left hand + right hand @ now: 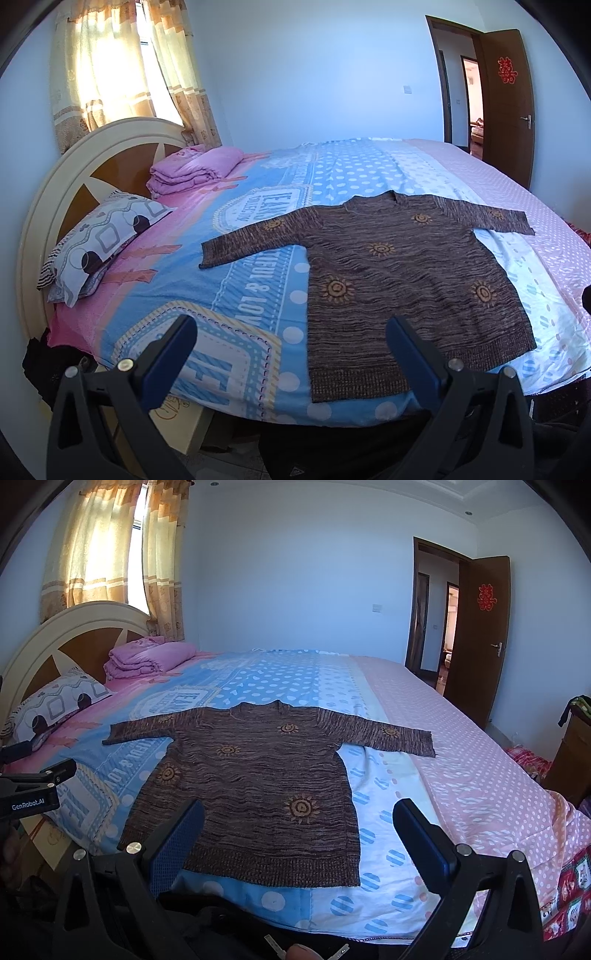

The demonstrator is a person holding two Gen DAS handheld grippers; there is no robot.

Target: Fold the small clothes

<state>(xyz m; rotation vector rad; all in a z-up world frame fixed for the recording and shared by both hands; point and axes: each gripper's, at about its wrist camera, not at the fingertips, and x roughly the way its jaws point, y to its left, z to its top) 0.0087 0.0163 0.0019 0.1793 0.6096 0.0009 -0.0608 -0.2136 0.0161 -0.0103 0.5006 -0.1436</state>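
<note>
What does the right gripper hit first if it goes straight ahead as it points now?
Likely the brown sweater: the open right gripper points at its lower body, just past the hem, flat on the bed. Depth is unclear.

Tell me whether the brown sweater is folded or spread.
Spread: the brown sweater lies flat on the bed, both sleeves stretched outward, no folds.
</note>
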